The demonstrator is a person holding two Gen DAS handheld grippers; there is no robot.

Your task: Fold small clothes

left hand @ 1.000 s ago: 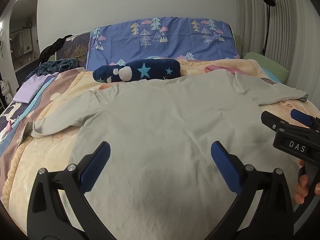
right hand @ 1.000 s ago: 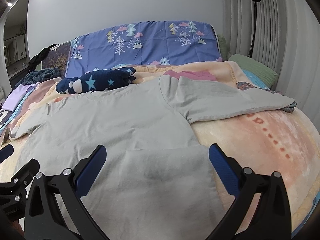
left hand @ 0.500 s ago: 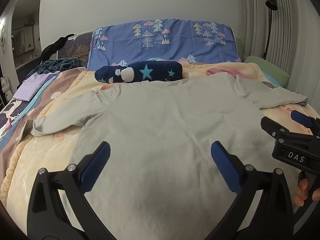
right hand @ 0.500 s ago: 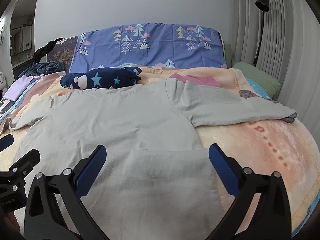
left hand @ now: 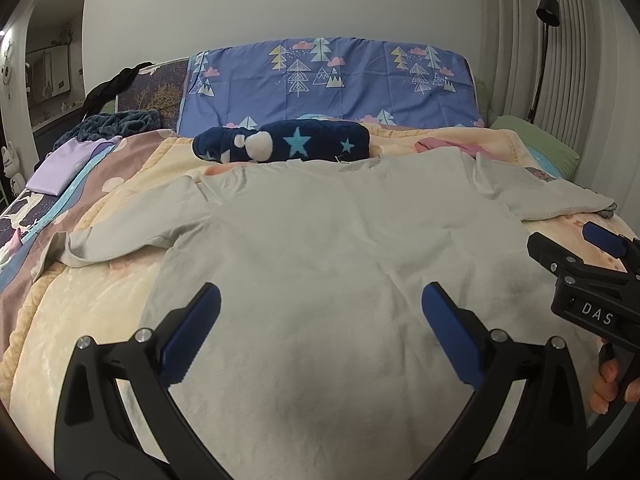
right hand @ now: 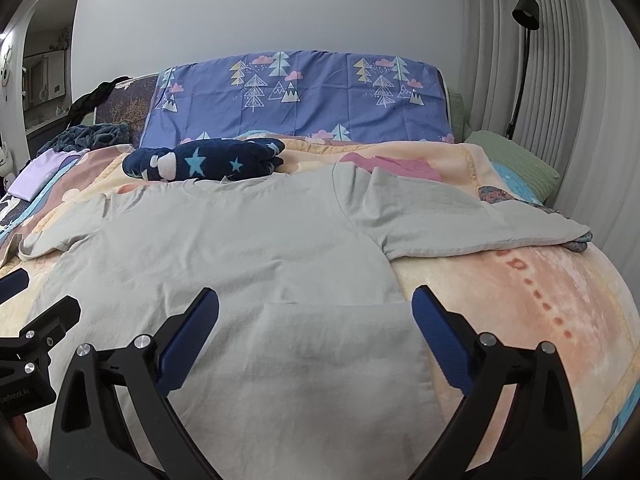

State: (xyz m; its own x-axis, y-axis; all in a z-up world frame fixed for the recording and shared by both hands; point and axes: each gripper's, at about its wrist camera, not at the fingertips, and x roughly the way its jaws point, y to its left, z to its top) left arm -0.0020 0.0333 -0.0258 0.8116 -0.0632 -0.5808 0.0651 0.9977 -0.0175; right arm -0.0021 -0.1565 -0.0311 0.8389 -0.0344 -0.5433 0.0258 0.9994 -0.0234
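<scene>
shirt flat on bed, collar at 12 o'clock, hem nearest me | long axis 6-to-12, sleeves out at 9 and 3 | my left gripper wide, empty, over hem | my right gripper wide, empty, nearer the 3 o'clock sleeve | I'd judge that sleeve folds first

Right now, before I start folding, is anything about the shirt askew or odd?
Mostly flat, but the grey shirt has its bottom right corner already doubled back onto the body, a lighter rectangular flap. The right sleeve ends on a small patterned cloth. Both grippers are open above the hem.
</scene>
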